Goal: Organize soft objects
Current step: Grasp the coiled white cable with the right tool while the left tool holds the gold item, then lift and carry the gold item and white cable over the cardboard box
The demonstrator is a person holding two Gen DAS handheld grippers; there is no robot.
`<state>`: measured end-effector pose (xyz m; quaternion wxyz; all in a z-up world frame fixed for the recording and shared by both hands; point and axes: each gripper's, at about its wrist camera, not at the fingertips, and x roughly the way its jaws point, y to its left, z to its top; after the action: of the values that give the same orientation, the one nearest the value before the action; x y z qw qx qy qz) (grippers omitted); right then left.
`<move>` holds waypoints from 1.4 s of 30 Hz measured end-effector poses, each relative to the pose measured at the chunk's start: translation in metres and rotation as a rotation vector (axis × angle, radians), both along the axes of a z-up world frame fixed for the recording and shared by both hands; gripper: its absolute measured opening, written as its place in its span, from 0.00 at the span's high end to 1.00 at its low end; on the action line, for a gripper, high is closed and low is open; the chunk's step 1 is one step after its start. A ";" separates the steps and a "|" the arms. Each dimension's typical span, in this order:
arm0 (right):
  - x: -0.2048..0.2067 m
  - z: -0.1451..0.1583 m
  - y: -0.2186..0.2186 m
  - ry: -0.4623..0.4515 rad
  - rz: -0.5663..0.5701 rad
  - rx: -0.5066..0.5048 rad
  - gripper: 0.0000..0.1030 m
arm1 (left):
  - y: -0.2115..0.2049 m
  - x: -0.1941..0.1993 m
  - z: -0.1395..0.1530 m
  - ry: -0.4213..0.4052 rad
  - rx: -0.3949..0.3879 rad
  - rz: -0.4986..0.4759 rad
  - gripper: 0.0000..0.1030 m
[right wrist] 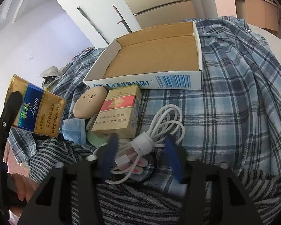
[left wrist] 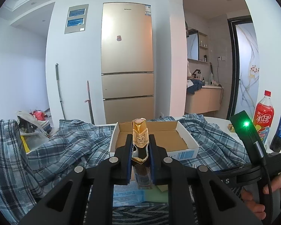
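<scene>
Left hand-held gripper (left wrist: 140, 148): clamped on a soft gold-and-blue cigarette pack (left wrist: 140, 137), held upright in front of the cardboard tray (left wrist: 185, 134); same pack seen lifted at far left in the right wrist view (right wrist: 35, 110).
Right hand-held gripper (right wrist: 139, 150): jaws apart, blue pads either side of a coiled white cable (right wrist: 149, 140), not pinching it.
Cardboard tray: open, resting on plaid shirt (right wrist: 234, 103).
Near tray front: red-and-gold cigarette box (right wrist: 118, 112), tan oval toy (right wrist: 90, 101), blue tissue packet (right wrist: 74, 130).
Desk edge, right: red drink bottle (left wrist: 263, 112).
</scene>
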<state>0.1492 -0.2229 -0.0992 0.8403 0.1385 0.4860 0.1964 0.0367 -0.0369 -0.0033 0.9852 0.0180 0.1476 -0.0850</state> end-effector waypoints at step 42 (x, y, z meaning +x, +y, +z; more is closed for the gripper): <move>-0.043 0.045 0.011 -0.423 0.013 -0.145 0.92 | 0.000 -0.024 0.008 -0.131 -0.022 0.014 0.85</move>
<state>0.1057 -0.2116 -0.0541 0.9301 0.0302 0.3126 0.1907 0.0129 -0.0369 0.0043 0.9935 0.0115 0.0819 -0.0784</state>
